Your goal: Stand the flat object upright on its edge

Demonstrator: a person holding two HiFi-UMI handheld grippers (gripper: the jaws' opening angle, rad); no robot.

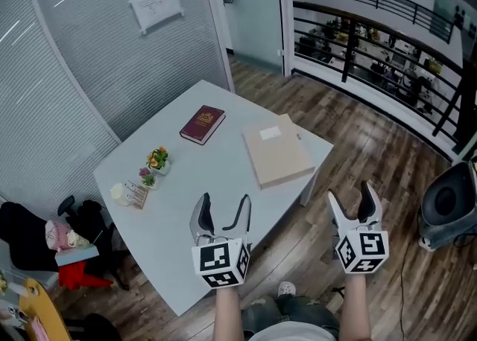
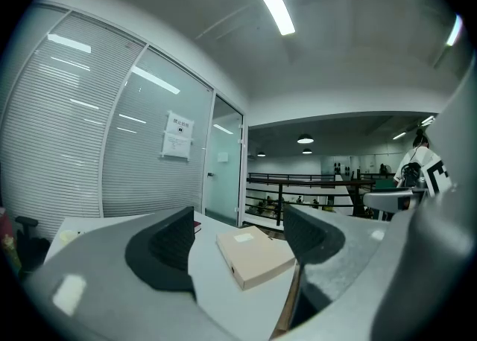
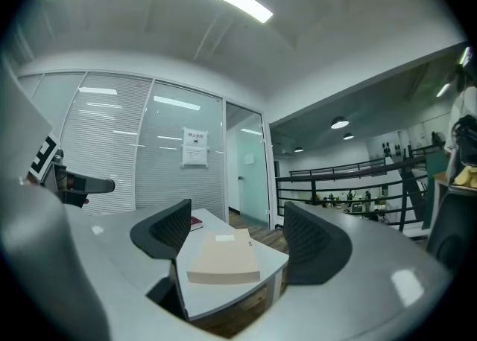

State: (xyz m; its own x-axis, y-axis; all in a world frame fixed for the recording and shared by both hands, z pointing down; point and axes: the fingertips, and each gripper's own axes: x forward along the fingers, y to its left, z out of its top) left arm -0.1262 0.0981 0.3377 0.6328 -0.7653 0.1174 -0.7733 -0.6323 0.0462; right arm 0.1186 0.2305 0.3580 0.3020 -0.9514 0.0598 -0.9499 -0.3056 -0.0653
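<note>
A flat beige box file [image 1: 276, 151] lies on its broad face on the pale table [image 1: 216, 198], near the right-hand corner. It also shows lying flat in the left gripper view [image 2: 253, 257] and the right gripper view [image 3: 223, 259]. A dark red book [image 1: 202, 124] lies flat farther back. My left gripper [image 1: 225, 211] hovers open over the table's near edge, short of the file. My right gripper [image 1: 350, 199] is open too, held off the table's right side above the floor. Neither holds anything.
Small potted flowers [image 1: 156, 160] and a little card stand [image 1: 135, 193] sit at the table's left side. A frosted glass wall [image 1: 89, 49] stands behind. A black railing [image 1: 373, 42] and a dark bin [image 1: 447, 202] lie to the right. Bags and clutter [image 1: 63, 246] crowd the lower left floor.
</note>
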